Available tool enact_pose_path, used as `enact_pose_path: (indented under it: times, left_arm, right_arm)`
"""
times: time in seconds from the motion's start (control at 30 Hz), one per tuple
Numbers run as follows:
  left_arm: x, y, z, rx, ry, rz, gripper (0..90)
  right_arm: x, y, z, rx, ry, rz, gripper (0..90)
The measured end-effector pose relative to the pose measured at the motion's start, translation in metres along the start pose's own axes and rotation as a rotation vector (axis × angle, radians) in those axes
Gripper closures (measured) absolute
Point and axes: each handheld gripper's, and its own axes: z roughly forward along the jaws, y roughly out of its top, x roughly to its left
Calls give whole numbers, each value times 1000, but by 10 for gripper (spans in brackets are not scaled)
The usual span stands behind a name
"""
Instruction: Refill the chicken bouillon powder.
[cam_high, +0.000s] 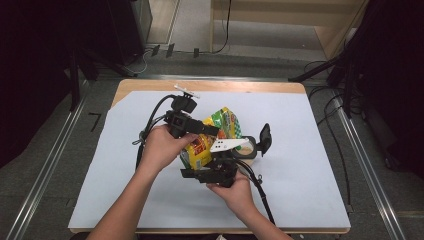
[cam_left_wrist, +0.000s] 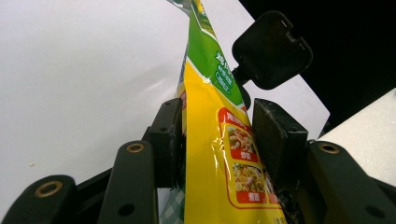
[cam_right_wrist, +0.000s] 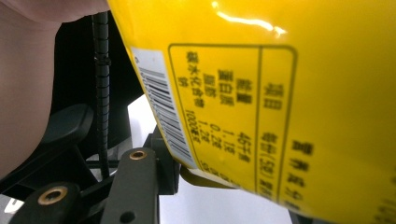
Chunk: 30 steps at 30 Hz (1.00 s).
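Observation:
A yellow and green snack bag (cam_high: 227, 122) is held up over the white sheet (cam_high: 310, 165), between both hands. My left gripper (cam_high: 207, 131) comes in from the left and is shut on the bag's upper part. In the left gripper view the bag (cam_left_wrist: 219, 154) stands edge-on, with both pads (cam_left_wrist: 273, 135) against it. My right gripper (cam_high: 220, 167) reaches in from below, shut on the bag's lower end. In the right gripper view the bag's printed back (cam_right_wrist: 261, 102) sits very close, the left pad (cam_right_wrist: 166, 161) touches its edge, and the other jaw is hidden.
A black object with a rounded-square head (cam_high: 264, 139) stands just right of the bag on the sheet, also in the left gripper view (cam_left_wrist: 272, 49). The sheet covers a wooden table (cam_high: 210, 85). Cables trail from both grippers.

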Motion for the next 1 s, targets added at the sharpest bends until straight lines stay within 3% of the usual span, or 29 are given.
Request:
enact_pose_path:
  times: [1.0]
  left_arm:
    - [-1,0,2,4,0,6,561]
  right_arm:
    - [0,-3,0,-8,-13,1,596]
